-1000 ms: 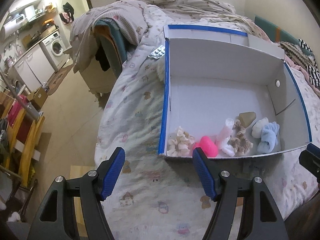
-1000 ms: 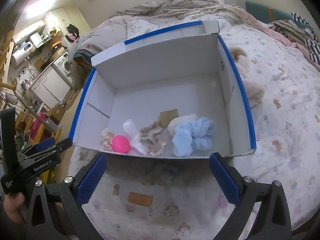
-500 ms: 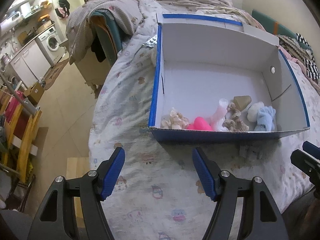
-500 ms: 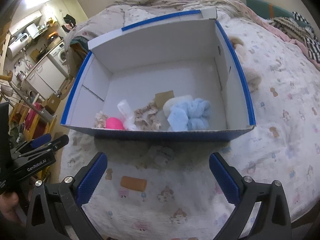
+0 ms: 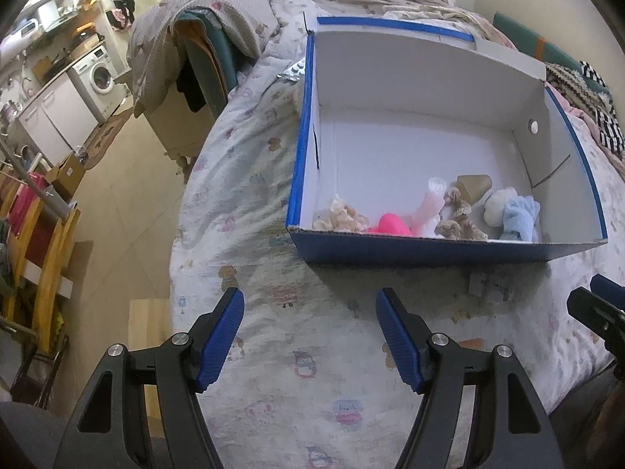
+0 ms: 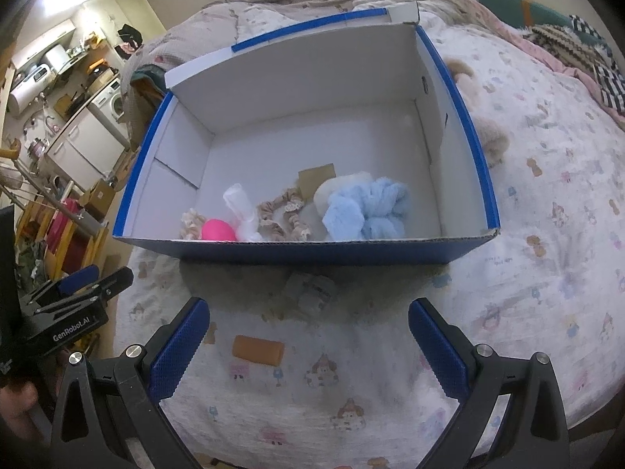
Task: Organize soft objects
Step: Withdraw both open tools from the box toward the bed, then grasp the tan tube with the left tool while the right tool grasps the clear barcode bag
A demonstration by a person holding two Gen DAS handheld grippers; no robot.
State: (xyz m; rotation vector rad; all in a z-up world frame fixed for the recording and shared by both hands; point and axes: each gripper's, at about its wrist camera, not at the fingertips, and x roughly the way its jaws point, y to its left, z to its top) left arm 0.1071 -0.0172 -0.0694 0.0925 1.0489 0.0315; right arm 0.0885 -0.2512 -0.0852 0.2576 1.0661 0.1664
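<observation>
Both hand-held grippers hang over the bed (image 6: 527, 234) just in front of the box (image 6: 312, 252), tilted down towards it. Left hand-held gripper (image 5: 310, 336) has its blue pads spread apart with only the patterned bedsheet between them; it grasps nothing. Right hand-held gripper (image 6: 308, 348) is likewise released, its pads spread wide and bare.

Between the right hand-held gripper's pads, on the sheet in front of the box's near wall, lies a small orange roll (image 6: 258, 349). Closer to the box, just before that wall, sits a pale crumpled wrapper (image 6: 310, 291).

Inside the box, all the soft things crowd along the near wall. From the box's left end: a beige scrunchie (image 6: 190, 223), a pink ball (image 6: 218, 230) touching it, a white-and-pink cloth piece (image 6: 240, 211), a tan frilled scrunchie (image 6: 279, 215), then a cream puff (image 6: 336, 189) pressed against a fluffy light-blue cloth (image 6: 365, 209). A brown card (image 6: 316, 178) lies flat behind them on the box floor.

Beyond the box's right wall, a tan plush toy (image 6: 484, 125) rests on the bed.
</observation>
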